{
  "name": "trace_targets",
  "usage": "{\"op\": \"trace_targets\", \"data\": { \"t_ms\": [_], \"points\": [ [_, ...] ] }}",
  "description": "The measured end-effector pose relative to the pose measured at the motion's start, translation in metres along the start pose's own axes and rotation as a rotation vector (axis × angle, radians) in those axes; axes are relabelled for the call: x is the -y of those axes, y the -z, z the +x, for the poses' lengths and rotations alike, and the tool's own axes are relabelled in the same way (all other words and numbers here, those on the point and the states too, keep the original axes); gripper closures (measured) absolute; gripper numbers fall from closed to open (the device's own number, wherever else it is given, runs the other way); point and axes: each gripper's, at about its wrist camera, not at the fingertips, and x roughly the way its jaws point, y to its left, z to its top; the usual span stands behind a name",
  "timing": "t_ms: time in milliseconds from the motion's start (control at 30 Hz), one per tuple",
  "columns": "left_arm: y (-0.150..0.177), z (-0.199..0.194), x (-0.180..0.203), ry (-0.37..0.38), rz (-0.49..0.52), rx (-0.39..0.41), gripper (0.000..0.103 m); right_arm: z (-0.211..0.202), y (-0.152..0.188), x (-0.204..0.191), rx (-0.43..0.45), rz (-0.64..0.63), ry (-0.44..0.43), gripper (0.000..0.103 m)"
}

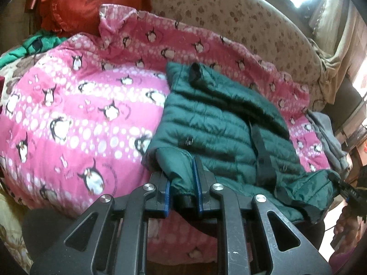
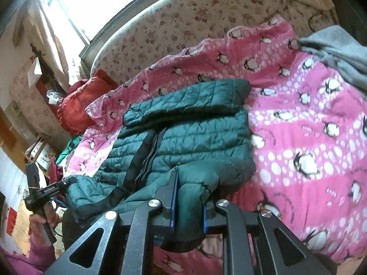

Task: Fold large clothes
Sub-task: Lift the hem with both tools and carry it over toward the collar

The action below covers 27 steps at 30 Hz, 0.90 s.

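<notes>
A dark green quilted jacket (image 1: 218,123) (image 2: 183,133) lies on a pink penguin blanket (image 1: 80,114) (image 2: 309,137), one sleeve folded across its top and its black zipper strip facing up. My left gripper (image 1: 181,167) is shut on the near hem corner, with fabric bunched between its blue pads. My right gripper (image 2: 190,190) is shut on the other near corner, where cloth drapes over one finger. Both corners are lifted off the blanket. Each gripper shows at the edge of the other's view: the right one (image 1: 341,184) and the left one (image 2: 68,181), held by a hand (image 2: 43,220).
A red ruffled cushion (image 1: 87,4) (image 2: 80,105) leans against the floral sofa back (image 1: 229,11). A grey garment (image 1: 328,137) (image 2: 339,52) lies at one end of the blanket. A bright green garment (image 1: 34,43) lies near the cushion. A window with curtains (image 2: 68,11) is behind.
</notes>
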Motion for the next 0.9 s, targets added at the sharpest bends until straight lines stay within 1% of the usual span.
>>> {"op": "trace_targets", "data": {
  "t_ms": [200, 367, 567, 733, 900],
  "points": [
    [-0.027, 0.004, 0.012, -0.024, 0.025, 0.048, 0.087, 0.011, -0.023, 0.000, 0.012, -0.015, 0.028, 0.088],
    [-0.049, 0.013, 0.022, -0.043, 0.047, 0.073, 0.087, 0.023, -0.041, 0.002, 0.012, -0.028, 0.054, 0.088],
    [-0.072, 0.028, 0.032, -0.065, 0.063, 0.080, 0.087, 0.038, -0.062, 0.006, 0.006, -0.038, 0.082, 0.088],
    [-0.086, 0.040, 0.035, -0.078, 0.060, 0.084, 0.087, 0.051, -0.077, 0.006, -0.008, -0.071, 0.115, 0.088],
    [-0.096, 0.051, 0.037, -0.091, 0.063, 0.078, 0.087, 0.060, -0.089, 0.006, -0.010, -0.085, 0.128, 0.088]
  ]
}}
